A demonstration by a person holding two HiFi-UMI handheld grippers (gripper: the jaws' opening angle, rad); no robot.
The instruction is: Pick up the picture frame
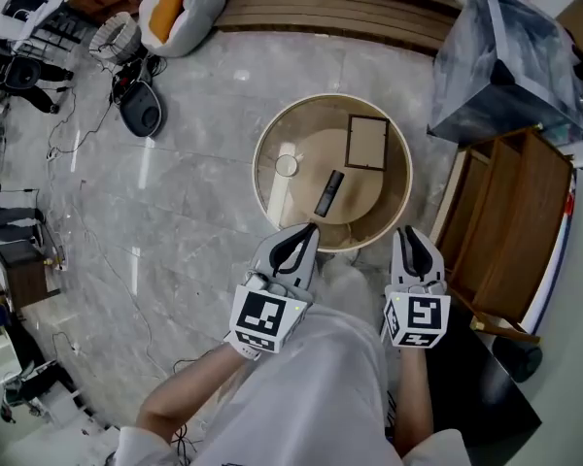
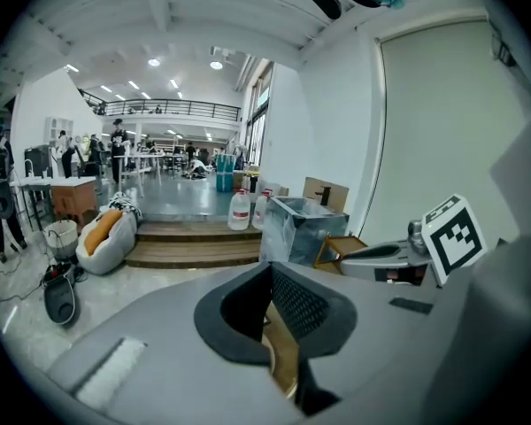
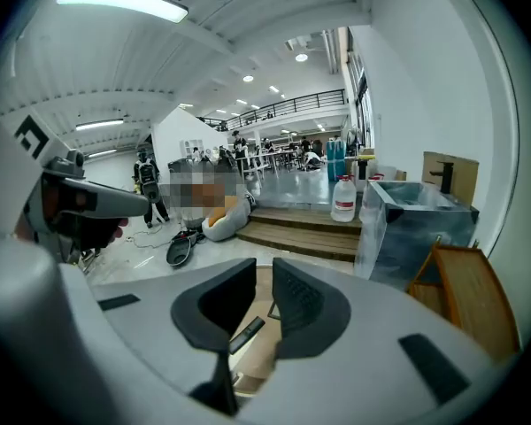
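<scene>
The picture frame (image 1: 367, 142), dark-edged with a tan middle, lies flat on the far right part of a round glass-topped table (image 1: 268, 197). A black remote (image 1: 328, 193) lies near the table's middle; in the right gripper view the remote (image 3: 246, 333) shows through the slit between the jaws. My left gripper (image 1: 311, 229) hangs over the table's near rim, jaws together and holding nothing. My right gripper (image 1: 408, 231) hovers just off the near right rim, jaws all but touching, also holding nothing. Both grippers are well short of the frame.
A small round disc (image 1: 287, 165) sits on the table's left side. A wooden rack (image 1: 510, 226) stands close on the right, with a plastic-wrapped box (image 1: 510, 61) behind it. Wooden steps (image 1: 340, 13) run across the back. Cables and gear lie on the floor at the left.
</scene>
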